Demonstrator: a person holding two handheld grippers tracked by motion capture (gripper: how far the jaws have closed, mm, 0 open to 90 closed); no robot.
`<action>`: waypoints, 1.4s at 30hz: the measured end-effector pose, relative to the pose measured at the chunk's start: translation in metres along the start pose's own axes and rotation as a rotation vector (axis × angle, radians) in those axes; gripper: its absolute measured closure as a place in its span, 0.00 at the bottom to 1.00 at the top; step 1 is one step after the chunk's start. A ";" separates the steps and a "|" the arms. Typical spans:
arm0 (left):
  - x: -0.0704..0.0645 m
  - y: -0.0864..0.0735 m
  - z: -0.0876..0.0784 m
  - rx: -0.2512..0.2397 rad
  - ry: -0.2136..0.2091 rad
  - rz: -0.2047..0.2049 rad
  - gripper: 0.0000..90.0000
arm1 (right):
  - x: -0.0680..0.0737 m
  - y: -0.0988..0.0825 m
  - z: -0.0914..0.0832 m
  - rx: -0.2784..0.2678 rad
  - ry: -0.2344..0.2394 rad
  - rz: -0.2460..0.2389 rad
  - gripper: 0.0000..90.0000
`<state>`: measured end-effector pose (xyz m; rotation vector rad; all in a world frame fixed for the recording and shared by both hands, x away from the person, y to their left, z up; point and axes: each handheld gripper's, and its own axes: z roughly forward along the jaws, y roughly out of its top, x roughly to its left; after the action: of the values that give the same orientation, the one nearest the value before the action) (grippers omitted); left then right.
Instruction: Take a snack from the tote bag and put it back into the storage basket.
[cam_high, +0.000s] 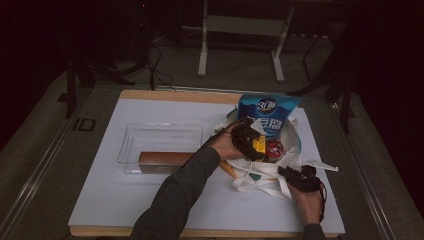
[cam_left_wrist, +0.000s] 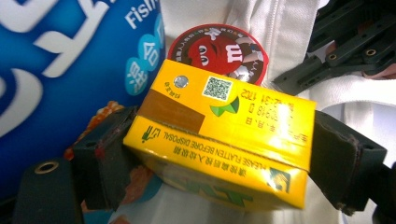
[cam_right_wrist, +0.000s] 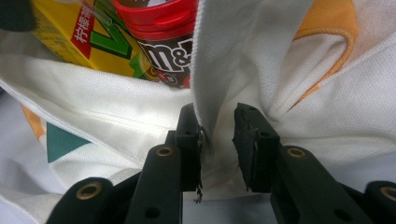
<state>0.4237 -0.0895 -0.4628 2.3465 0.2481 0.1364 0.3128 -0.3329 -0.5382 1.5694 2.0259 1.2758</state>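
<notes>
Black jaws flank a yellow drink carton (cam_left_wrist: 219, 140) in the left gripper view, one pad at each end. Whether they still press on it or have just let go cannot be told from the frames. The carton sits in the mouth of a white cloth bag (cam_high: 265, 175), beside a red-lidded candy tub (cam_left_wrist: 217, 49) and a blue pouch (cam_high: 267, 112).

The right gripper (cam_right_wrist: 218, 140) pinches a fold of the bag's cloth, its jaws narrow with a slight gap beside the fabric, holding the mouth open.

To finish the placing well, the left gripper (cam_high: 250, 142) should likely spread fully before lifting straight back, so the carton is not dragged out, while the right keeps the cloth taut.

In the high view the left forearm, in a dark sleeve, reaches diagonally across the white table (cam_high: 125, 200) into the bag. The right hand (cam_high: 307, 200) rests low at the bag's near corner. A clear tray (cam_high: 160, 135) lies left.
</notes>
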 end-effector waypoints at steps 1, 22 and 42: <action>0.001 0.000 0.001 0.002 -0.003 0.002 0.18 | 0.000 0.000 0.000 0.000 0.000 0.000 0.79; -0.016 0.000 -0.002 0.051 0.052 0.075 0.23 | -0.001 0.000 0.000 -0.002 0.003 -0.001 0.79; -0.010 0.000 0.009 0.042 0.063 0.048 0.20 | -0.001 0.000 0.000 0.000 0.006 0.004 0.79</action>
<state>0.4150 -0.0980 -0.4695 2.3937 0.2280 0.2304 0.3133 -0.3338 -0.5386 1.5717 2.0273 1.2842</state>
